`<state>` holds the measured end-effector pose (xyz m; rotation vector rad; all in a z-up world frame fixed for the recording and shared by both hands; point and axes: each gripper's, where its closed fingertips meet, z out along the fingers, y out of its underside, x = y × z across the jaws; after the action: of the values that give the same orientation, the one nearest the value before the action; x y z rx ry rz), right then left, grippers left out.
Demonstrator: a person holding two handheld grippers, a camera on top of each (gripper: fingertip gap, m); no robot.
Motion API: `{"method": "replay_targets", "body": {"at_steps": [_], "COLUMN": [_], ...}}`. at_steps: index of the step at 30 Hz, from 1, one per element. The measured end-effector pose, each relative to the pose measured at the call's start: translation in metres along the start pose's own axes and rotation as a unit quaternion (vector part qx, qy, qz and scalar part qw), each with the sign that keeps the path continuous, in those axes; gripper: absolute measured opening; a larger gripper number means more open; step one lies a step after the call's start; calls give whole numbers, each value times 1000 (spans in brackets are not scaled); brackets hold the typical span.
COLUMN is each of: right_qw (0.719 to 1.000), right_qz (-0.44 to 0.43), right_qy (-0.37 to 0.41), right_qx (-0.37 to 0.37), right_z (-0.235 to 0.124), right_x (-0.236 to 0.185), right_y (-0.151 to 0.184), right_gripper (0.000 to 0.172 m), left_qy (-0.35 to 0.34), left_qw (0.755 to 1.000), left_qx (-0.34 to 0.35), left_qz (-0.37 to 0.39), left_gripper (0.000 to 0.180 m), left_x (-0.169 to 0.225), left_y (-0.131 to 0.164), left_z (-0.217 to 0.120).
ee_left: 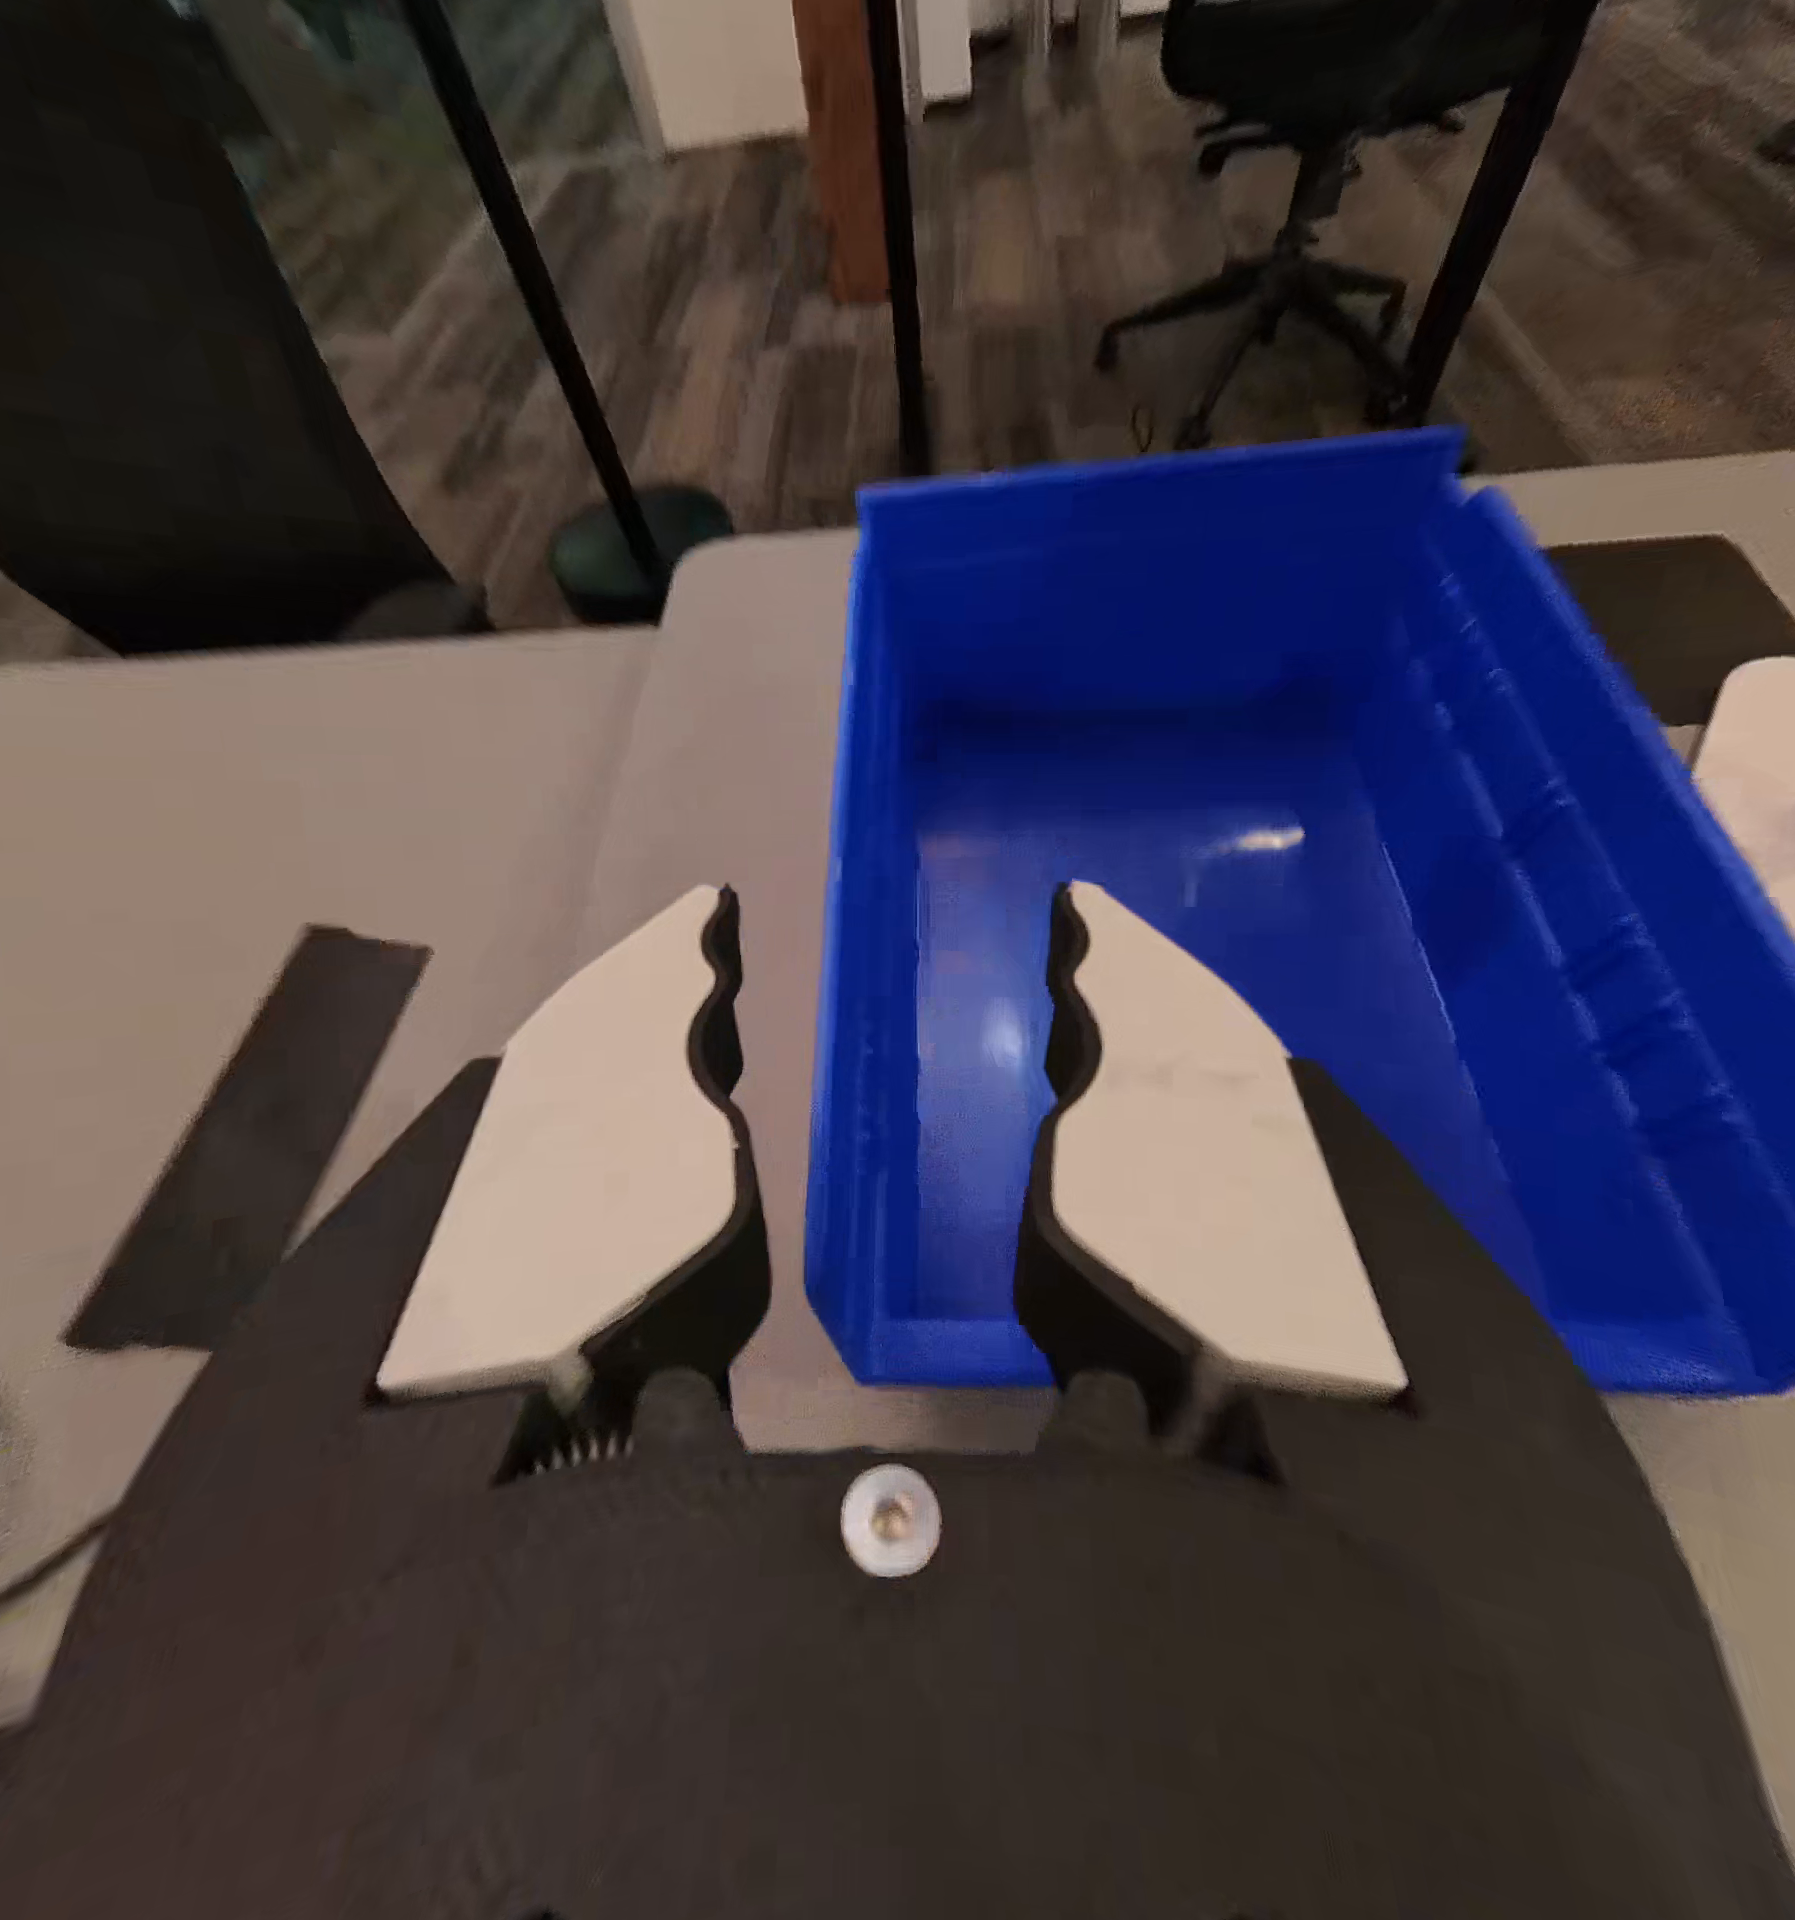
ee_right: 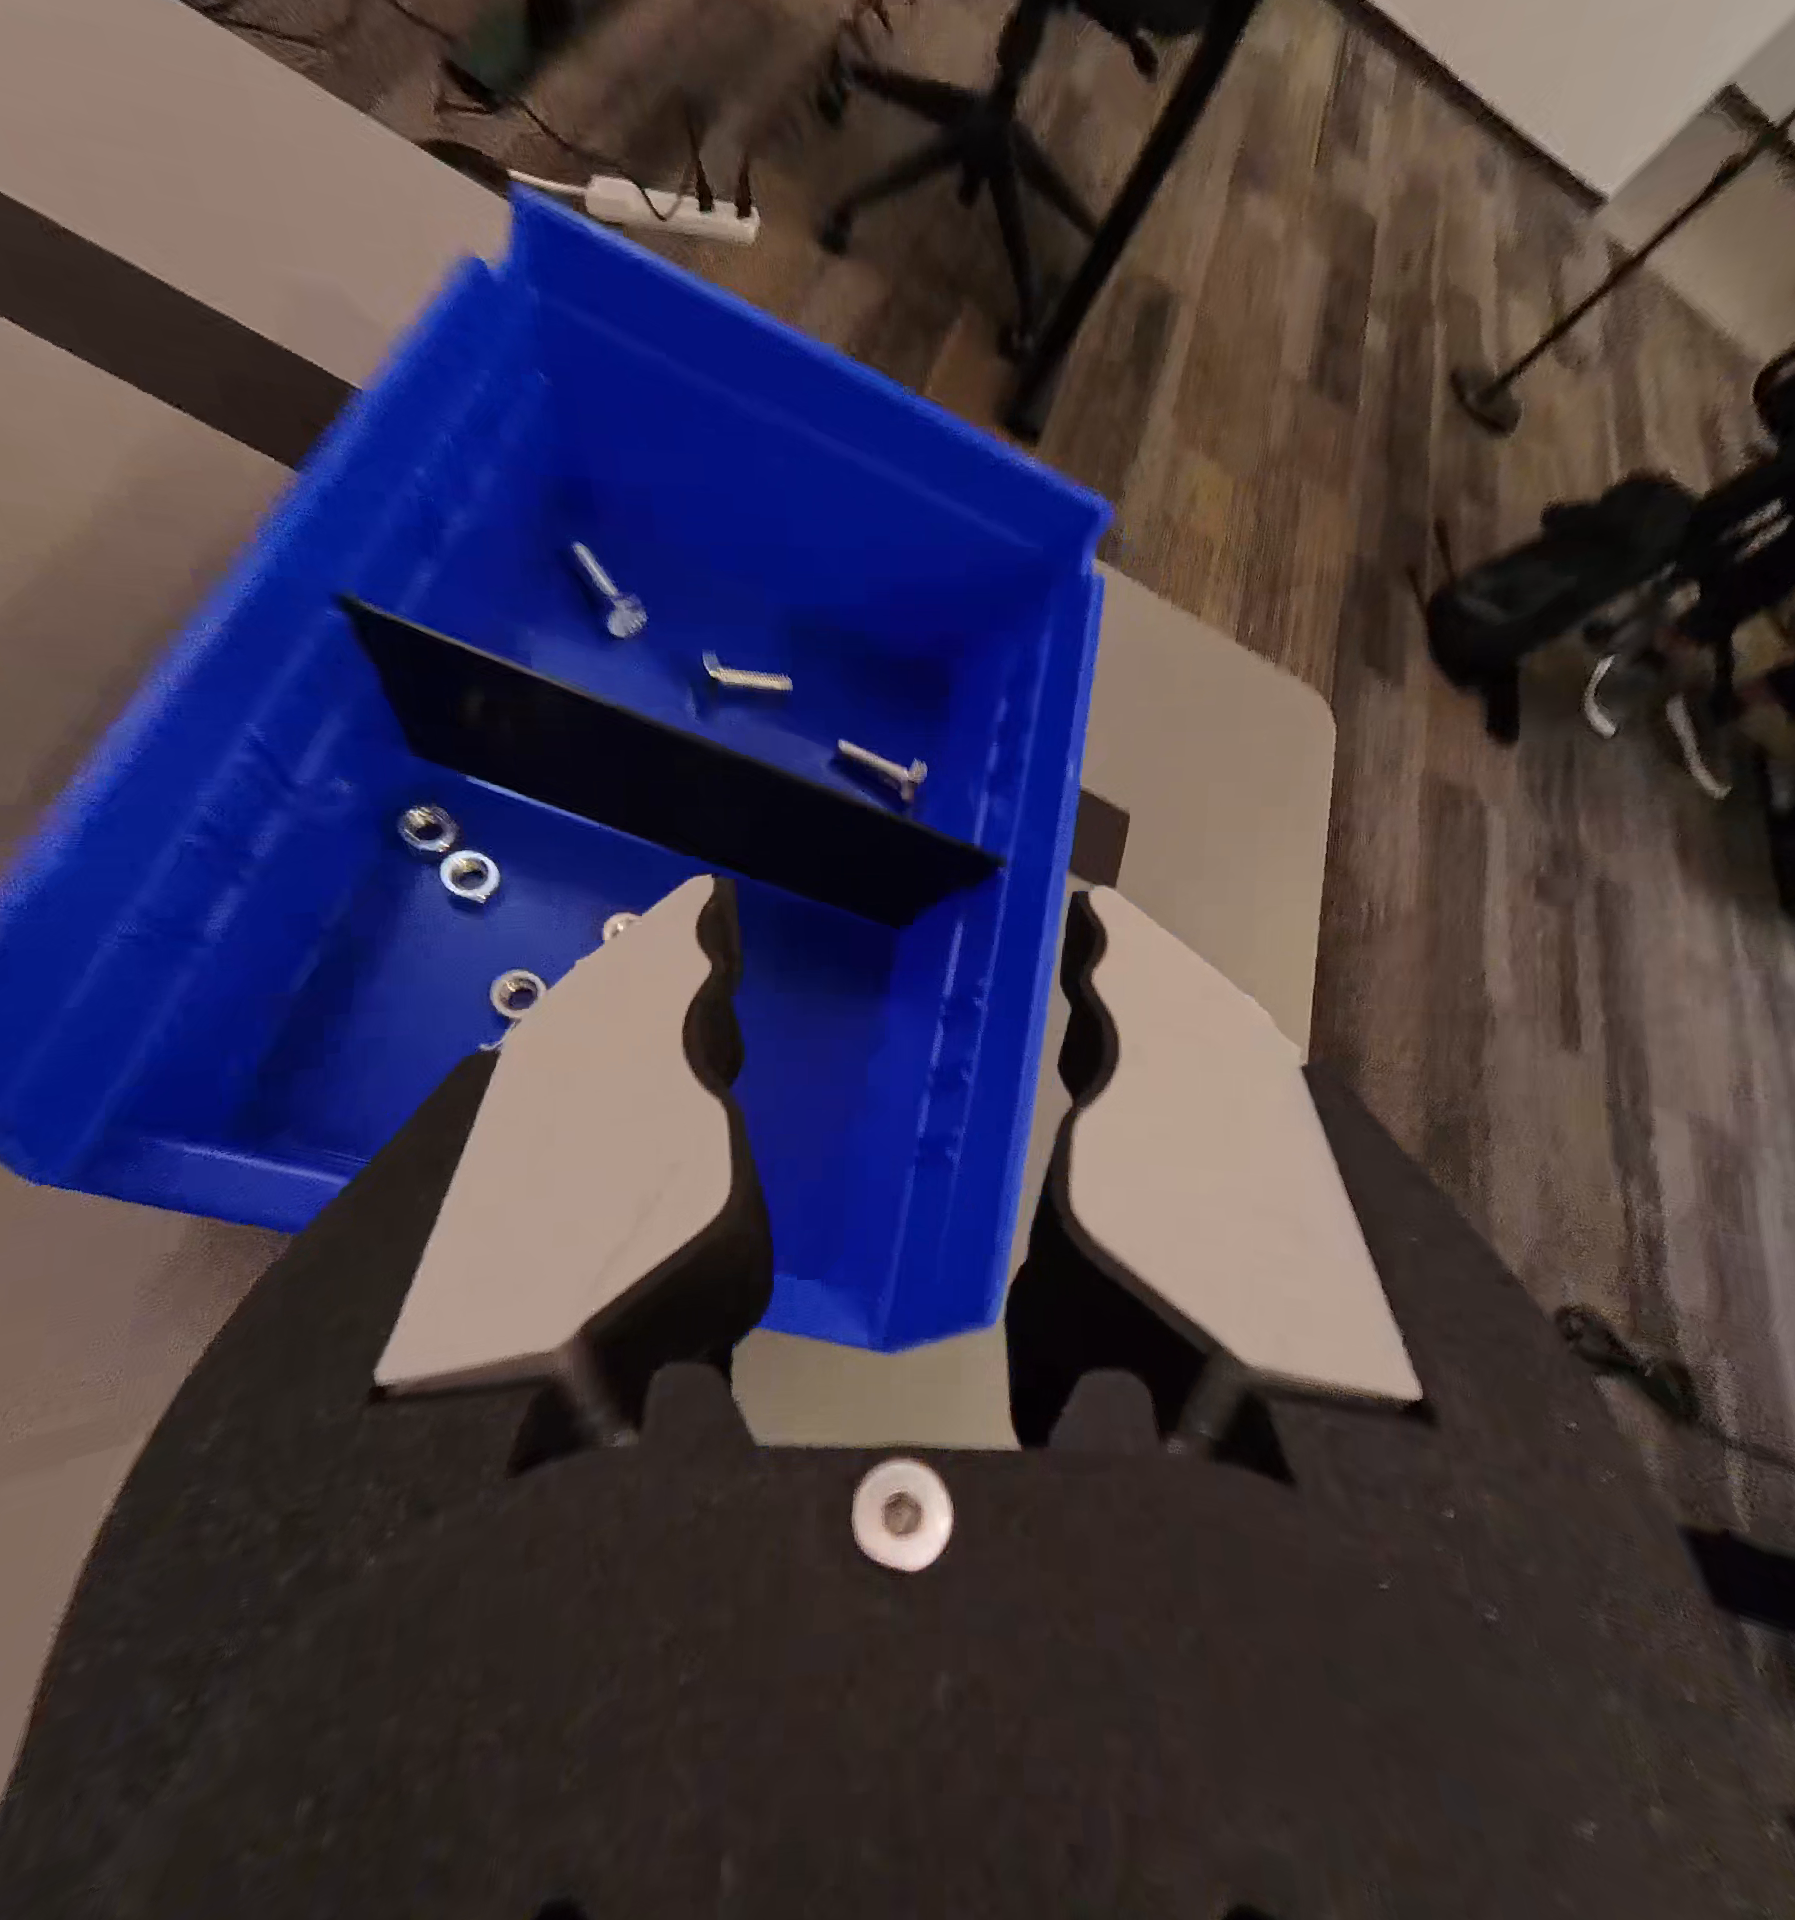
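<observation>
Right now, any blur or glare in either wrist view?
Left wrist view: blurred overall, white glare streaks on the floor of the empty blue plastic bin. Right wrist view: floor and background smeared; silver metal bolts and nuts in the divided blue bin still readable.

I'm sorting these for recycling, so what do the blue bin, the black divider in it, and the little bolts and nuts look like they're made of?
Blue bin: likely moulded plastic, glossy; uniform colour, ribbed walls, soft light reflections.
Black divider: thin flat sheet, probably plastic, dull sheen; hard to be sure.
Bolts and nuts: apparently metal, bright silvery finish with sharp glints, perhaps plated steel.
</observation>
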<state>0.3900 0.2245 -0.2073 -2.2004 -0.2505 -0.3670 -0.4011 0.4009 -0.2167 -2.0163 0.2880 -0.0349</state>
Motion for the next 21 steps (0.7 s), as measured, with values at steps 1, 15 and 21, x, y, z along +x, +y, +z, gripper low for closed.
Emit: {"method": "replay_targets", "body": {"at_steps": [1, 15, 21], "right_qw": [1000, 993, 991], "right_qz": [10, 85, 102], "right_qy": [1, -36, -47], "right_qx": [-2, -70, -76], "right_z": [3, 50, 60], "right_x": [4, 12, 15], "right_y": [9, 74, 83], "right_gripper": [59, 47, 37], "left_qy": [10, 46, 42], "left_qw": [1000, 988, 984], "left_qx": [-20, -122, -142], "left_qz": [-16, -79, -95], "left_gripper": [58, 33, 26], "left_x": [-3, 1, -11], "left_y": [13, 75, 87], "left_z": [6, 50, 56]}}
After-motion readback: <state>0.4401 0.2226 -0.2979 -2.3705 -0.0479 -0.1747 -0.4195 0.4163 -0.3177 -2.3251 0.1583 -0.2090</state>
